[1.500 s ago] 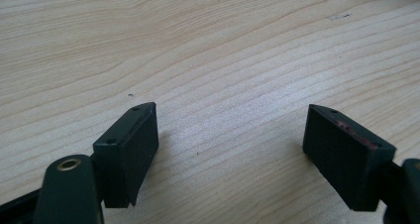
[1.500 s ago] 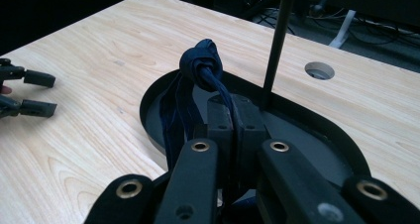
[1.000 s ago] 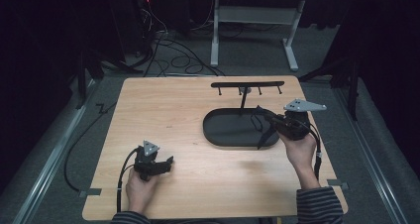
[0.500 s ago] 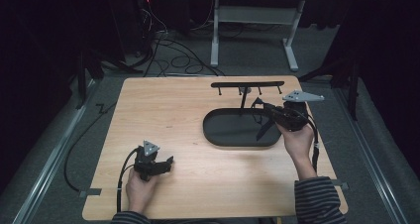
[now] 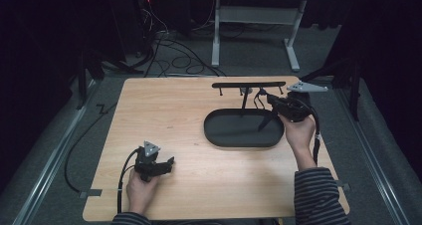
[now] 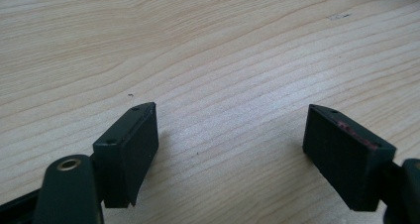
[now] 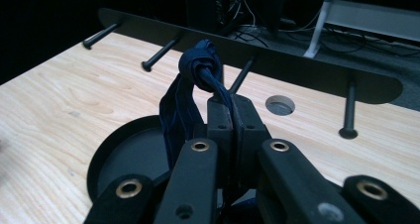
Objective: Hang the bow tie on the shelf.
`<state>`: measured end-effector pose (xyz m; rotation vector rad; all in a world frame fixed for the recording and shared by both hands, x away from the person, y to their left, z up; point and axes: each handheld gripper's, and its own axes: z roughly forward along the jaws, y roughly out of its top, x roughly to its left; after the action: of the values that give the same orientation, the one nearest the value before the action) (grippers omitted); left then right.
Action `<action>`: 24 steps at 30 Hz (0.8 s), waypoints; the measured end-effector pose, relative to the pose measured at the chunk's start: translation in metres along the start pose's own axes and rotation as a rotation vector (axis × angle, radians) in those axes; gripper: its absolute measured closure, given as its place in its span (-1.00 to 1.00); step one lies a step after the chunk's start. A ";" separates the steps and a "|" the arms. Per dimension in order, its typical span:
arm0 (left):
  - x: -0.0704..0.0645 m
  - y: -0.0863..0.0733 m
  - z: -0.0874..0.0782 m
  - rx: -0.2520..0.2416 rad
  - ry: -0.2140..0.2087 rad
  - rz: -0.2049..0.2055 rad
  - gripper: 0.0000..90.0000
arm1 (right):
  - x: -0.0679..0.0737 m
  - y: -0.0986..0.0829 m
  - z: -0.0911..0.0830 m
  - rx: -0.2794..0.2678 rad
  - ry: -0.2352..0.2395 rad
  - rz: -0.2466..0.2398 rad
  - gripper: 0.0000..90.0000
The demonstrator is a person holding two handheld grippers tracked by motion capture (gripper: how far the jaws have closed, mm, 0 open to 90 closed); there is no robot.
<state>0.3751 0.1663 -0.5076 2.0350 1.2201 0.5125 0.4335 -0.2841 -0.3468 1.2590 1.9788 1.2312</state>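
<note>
Table [image 5: 189,135]: pale wood top, bare across most of its surface.

Tray [image 5: 224,135]: black oval dish, lying toward 3 o'clock of the table's middle, nothing seen inside it.

Rack [image 5: 239,84]: black bar on a thin post rising from the tray's far side, at about 1 o'clock on the table; several pegs stick out from the bar toward the person, each ending in a small knob [image 7: 348,133].

Right gripper [image 5: 268,99]: held at the rack's 3 o'clock end, jaws clenched on a dark blue band.

Dark blue band [image 7: 195,80]: a knotted loop of fabric or elastic, pinched just below its knot, the knot standing up above the jaw tips and the loop hanging down over the tray. It sits just before the bar, near a middle peg [image 7: 241,75].

Left gripper [image 6: 230,149]: resting at 7 o'clock on the table, jaws released and wide apart over bare wood, holding nothing.

Handling note, by judgement: the step looks like hanging the band on a peg. Best done by spreading the loop past the knob, sliding it well back along the peg, and letting go only once it hangs freely.
</note>
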 end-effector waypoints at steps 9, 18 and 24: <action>0.000 0.000 0.000 0.000 0.000 0.000 -0.51 | -0.001 0.007 0.012 0.013 -0.028 -0.011 0.99; 0.000 0.000 0.000 0.000 0.000 -0.001 -0.51 | -0.012 0.005 0.025 0.037 -0.055 0.017 0.98; 0.000 0.000 0.000 0.000 0.000 -0.001 -0.51 | -0.018 0.001 0.033 0.060 -0.088 0.040 0.94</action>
<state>0.3751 0.1664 -0.5076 2.0344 1.2205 0.5119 0.4676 -0.2863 -0.3621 1.3652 1.9496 1.1228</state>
